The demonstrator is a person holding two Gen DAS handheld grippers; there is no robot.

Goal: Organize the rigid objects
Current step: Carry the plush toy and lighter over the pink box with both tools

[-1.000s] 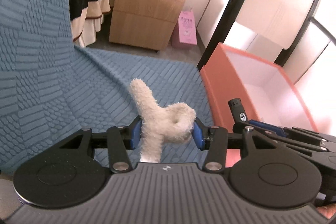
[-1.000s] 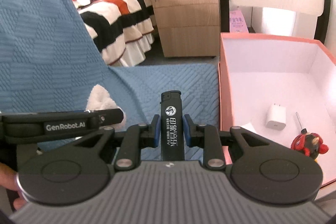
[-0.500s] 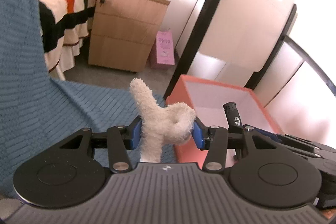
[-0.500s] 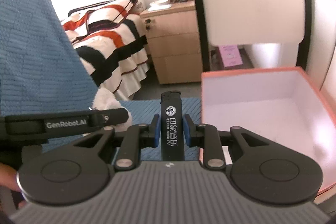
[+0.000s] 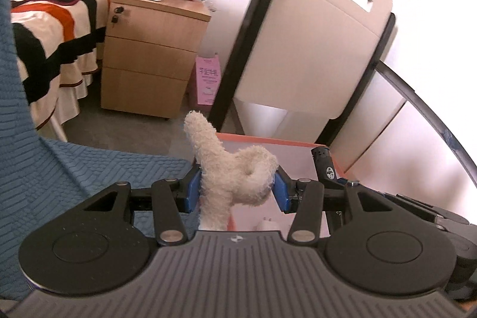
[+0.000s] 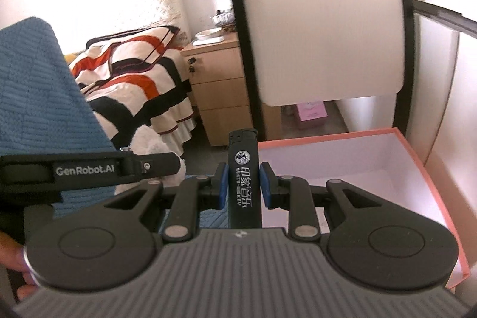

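lighter [image 6: 244, 184]: black, white print | plush toy [image 5: 235, 178]: cream, fuzzy

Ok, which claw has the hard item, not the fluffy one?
The right claw: it is shut on the black lighter. The left claw grips the white plush toy.

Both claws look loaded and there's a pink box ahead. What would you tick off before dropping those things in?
1. Left gripper squeezing the fluffy white toy: ok.
2. Right gripper clamped on the black lighter: ok.
3. Pink box open at the top: ok.
4. Free floor inside box: ok in the right view.
5. Grippers directly above the box: cannot tell.
6. Toy counts as rigid: not ok, it looks soft.
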